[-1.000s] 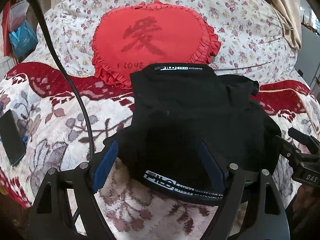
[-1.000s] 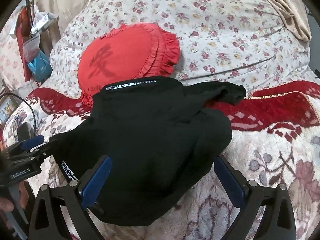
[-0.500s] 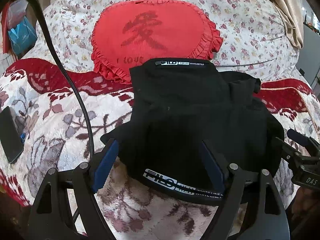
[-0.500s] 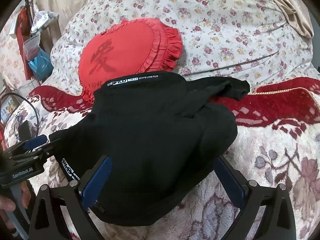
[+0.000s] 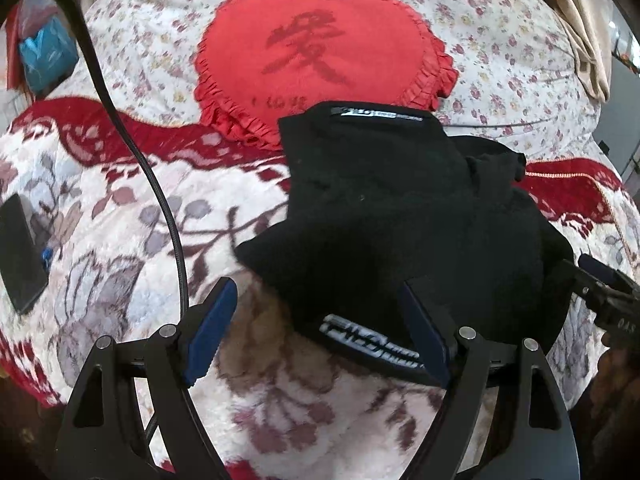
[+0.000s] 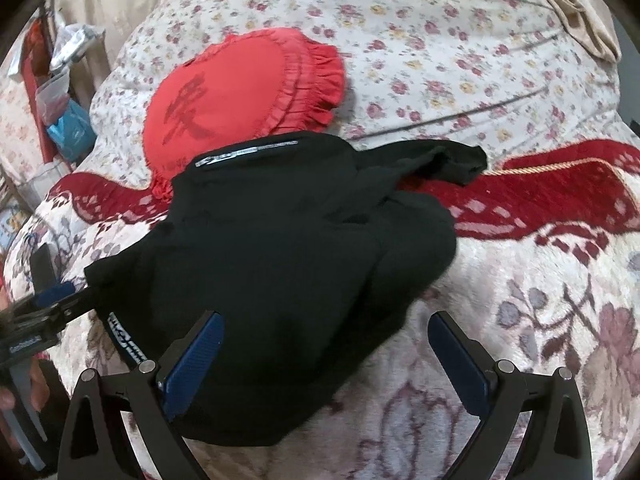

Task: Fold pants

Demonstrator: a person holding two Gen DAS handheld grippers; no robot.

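— Where are the pants?

— The black pants point(image 5: 400, 216) lie bunched in a folded heap on the bed's plush floral blanket point(image 5: 120, 216), toward its far edge. Their top edge, with a white printed label, rests against the lower rim of the red heart-shaped pillow point(image 5: 320, 48). A loose end of the cloth trails to the right over the blanket's red border (it shows best in the right wrist view).

— And my grippers?

— I see the left gripper point(image 5: 320, 328) with its fingers spread wide apart, gripping nothing; the near hem with the white lettering sits between them, and the right-hand blue pad overlaps that hem. The right gripper point(image 6: 332, 356) is likewise spread; its left pad lies over the near part of the pants, its right pad over bare blanket.

— Anything else on the bed?

— A dark phone point(image 5: 20, 252) near the left edge, and a black cable point(image 5: 160, 200) running across the blanket.
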